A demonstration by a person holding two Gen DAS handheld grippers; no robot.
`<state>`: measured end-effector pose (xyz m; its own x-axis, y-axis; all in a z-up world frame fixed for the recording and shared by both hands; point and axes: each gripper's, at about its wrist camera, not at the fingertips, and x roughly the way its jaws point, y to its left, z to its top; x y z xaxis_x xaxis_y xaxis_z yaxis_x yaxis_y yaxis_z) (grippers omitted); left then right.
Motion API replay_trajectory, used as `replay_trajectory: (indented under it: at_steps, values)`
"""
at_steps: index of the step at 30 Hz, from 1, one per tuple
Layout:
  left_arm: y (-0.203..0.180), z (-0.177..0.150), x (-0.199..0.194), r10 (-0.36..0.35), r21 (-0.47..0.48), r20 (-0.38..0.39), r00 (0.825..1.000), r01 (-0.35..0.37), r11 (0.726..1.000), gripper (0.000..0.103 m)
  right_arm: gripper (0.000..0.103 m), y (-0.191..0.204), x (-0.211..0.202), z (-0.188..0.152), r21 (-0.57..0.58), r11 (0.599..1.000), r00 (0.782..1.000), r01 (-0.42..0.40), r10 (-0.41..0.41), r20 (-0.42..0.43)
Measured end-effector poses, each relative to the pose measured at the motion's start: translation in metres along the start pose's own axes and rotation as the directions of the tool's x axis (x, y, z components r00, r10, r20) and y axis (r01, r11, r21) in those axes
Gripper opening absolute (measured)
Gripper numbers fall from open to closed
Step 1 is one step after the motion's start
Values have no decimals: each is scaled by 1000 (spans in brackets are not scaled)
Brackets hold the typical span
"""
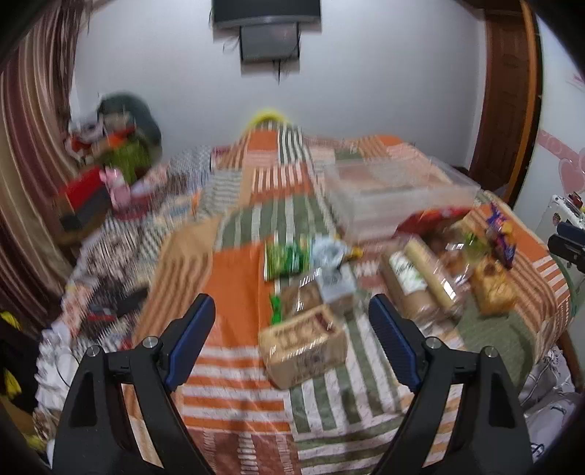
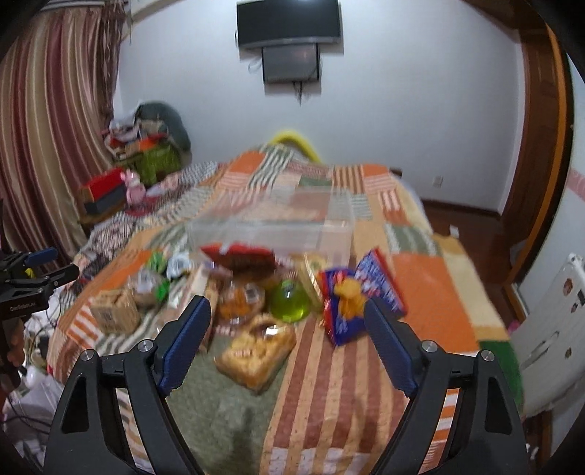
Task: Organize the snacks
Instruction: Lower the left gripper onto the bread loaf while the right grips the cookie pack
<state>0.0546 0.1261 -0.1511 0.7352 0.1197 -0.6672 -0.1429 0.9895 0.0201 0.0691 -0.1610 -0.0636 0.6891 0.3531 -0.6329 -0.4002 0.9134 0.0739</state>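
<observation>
nothing is sorted yet: snacks (image 2: 256,350) lie loose before the empty clear bin (image 2: 278,226), both the left gripper (image 1: 292,343) and the right gripper (image 2: 289,343) open and unladen.

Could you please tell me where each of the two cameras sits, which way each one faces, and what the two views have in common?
Left wrist view: sits on the left tool, looking down over the bed toward a tan wrapped pack; its open blue-padded fingers show, and the other tool at the right edge.
Right wrist view: sits on the right tool, looking over a yellow snack tray; its open fingers show, with the left tool at the left edge.
Shared: the patchwork bedspread, clear plastic bin, snack pile and wall screen.
</observation>
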Motion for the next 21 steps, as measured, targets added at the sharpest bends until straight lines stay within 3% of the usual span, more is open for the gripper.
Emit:
replay_trajectory:
  at_steps: [10,17,21]
  values:
    - [5,-22,65,-87,-103,-170,982,70,992,90,84,9,45,-11,5,999,985,-47,47,-167]
    - [2,-27,91,-62,-108,-223,973,39,993,93,84,12,70,-15,14,998,967,-61,62,-249]
    - [-2,-30,100,-28,-82,-215,976,11,997,93,83,15,80,-18,10,997,956,-70,70,-285]
